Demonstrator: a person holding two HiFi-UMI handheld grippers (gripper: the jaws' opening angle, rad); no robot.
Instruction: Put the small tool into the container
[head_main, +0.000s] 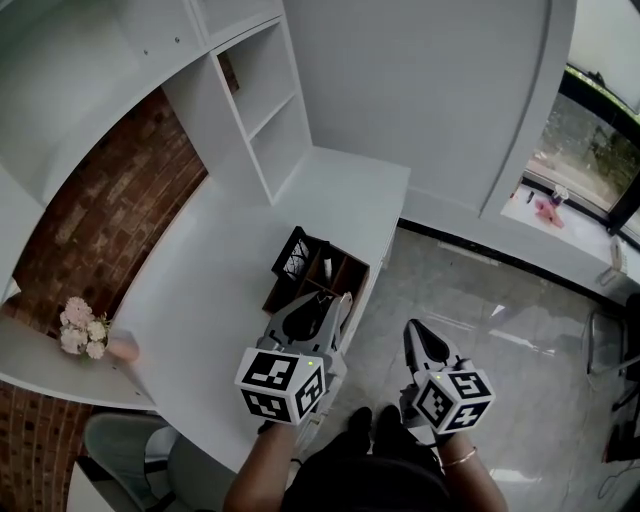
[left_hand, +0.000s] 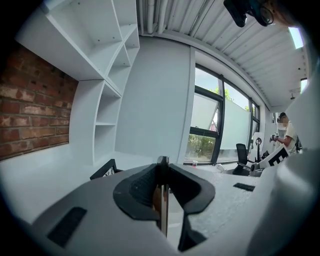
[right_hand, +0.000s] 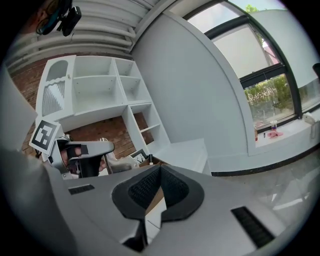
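Observation:
The container (head_main: 318, 268) is a dark brown desk organiser with compartments, standing near the right edge of the white desk (head_main: 230, 270). Its black end shows in the left gripper view (left_hand: 102, 170). My left gripper (head_main: 335, 305) hovers just in front of it, shut on the small tool (head_main: 345, 303), a thin pale metal piece that stands up between the pads (left_hand: 163, 210). The right gripper view shows that gripper and the tool (right_hand: 104, 145) from the side. My right gripper (head_main: 415, 328) hangs over the floor to the right of the desk, its jaws together with nothing in them (right_hand: 160, 169).
White shelving (head_main: 270, 100) rises at the back of the desk against a brick wall. A bunch of pale flowers (head_main: 82, 328) sits on a low shelf at the left, above a chair (head_main: 130, 440). A window sill (head_main: 548, 208) runs at the far right. A person (left_hand: 287, 135) stands far off.

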